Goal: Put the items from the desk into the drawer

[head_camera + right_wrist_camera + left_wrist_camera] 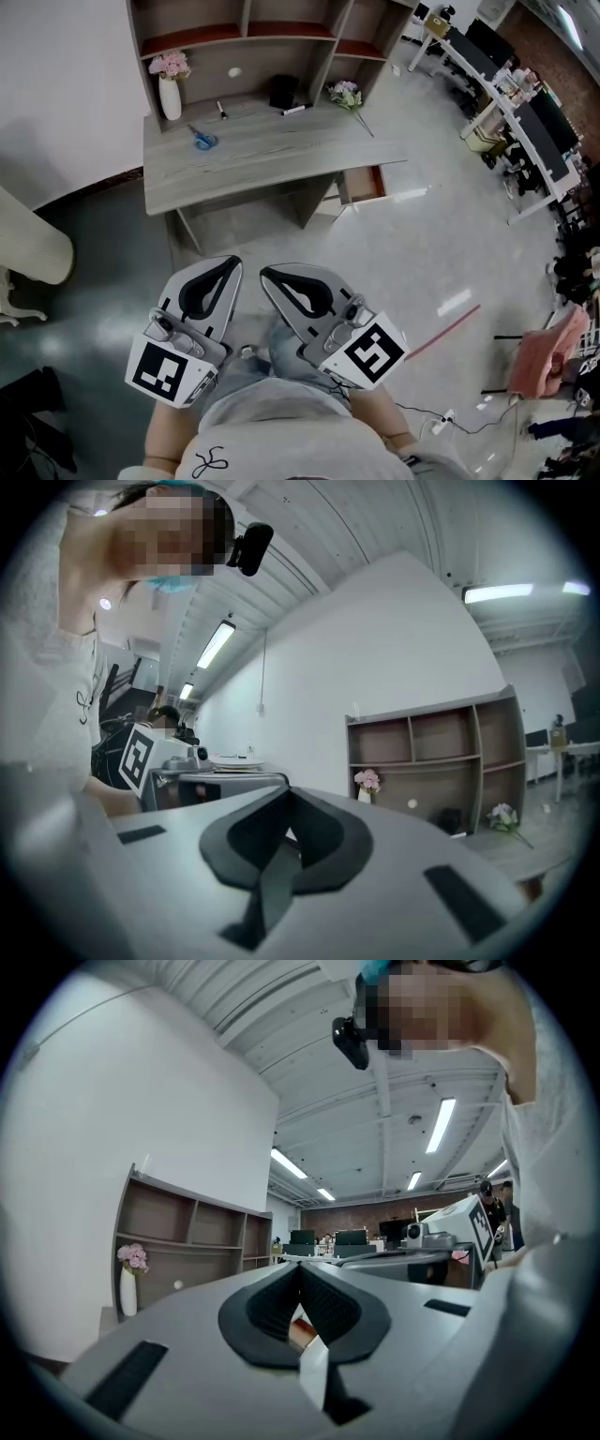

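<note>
From the head view, I hold the left gripper point(228, 265) and right gripper point(270, 275) low by my body, well apart from the table point(272, 155). The scissors point(203, 140), vase point(170, 97), marker point(293, 110) and flower sprig point(347, 95) sit on it, and the drawer point(361, 183) is open under its right end.

Left gripper view: jaws together, nothing between them.

Right gripper view: likewise closed and empty.

My worry is that arriving with the jaws closed would shove the flat scissors or tip the upright vase.

On the desk point(272, 161) the vase point(170, 97) stands back left, the scissors point(204, 141) just before it, the flowers point(345, 94) far right, above the drawer point(364, 184).
</note>
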`<state>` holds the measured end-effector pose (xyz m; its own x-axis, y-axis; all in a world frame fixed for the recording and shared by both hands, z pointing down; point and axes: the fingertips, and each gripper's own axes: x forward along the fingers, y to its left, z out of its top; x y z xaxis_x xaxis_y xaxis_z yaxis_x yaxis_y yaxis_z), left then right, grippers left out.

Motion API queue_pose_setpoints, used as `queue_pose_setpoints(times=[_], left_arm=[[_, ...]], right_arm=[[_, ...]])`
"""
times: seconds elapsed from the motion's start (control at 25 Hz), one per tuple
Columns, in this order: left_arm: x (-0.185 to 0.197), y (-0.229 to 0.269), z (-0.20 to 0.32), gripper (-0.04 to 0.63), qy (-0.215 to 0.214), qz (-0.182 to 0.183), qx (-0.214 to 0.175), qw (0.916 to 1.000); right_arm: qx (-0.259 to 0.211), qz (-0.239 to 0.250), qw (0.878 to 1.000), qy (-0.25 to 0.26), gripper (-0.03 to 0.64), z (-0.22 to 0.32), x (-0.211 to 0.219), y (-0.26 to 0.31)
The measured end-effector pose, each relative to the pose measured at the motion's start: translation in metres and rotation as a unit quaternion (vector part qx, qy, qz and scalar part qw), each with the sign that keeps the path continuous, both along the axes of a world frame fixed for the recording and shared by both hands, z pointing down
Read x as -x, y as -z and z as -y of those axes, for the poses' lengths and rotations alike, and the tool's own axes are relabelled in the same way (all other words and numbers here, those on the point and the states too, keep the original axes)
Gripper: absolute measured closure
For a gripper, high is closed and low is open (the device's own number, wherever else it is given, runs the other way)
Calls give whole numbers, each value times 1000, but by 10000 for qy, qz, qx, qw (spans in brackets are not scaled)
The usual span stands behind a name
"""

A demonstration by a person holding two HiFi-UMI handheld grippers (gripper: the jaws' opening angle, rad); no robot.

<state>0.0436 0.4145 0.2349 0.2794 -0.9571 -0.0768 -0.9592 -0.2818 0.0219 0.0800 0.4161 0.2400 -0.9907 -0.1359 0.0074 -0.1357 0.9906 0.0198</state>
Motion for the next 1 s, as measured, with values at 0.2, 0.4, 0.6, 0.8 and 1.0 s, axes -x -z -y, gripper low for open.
queue_pose_setpoints(times=[0.2, 0.4, 0.6, 0.8, 1.0], left_arm=[[-1, 1, 49, 586, 74, 94, 69, 9999], [-8, 9, 104, 586, 127, 218, -8, 9997], [-17, 17, 151, 586, 243, 248, -81, 9994], [-27, 17, 185, 586, 389, 225, -118, 9989], [-35, 16, 202, 586, 523, 240, -39, 9983]], right_arm=[[11, 248, 9997, 62, 609, 50, -1, 11], [-31, 293, 9995, 130, 609, 106, -6, 18], [-75, 365, 9990, 237, 609, 153, -15, 24], [22, 403, 9985, 381, 609, 187, -28, 21], [46, 537, 9975, 467, 609, 210, -38, 21]])
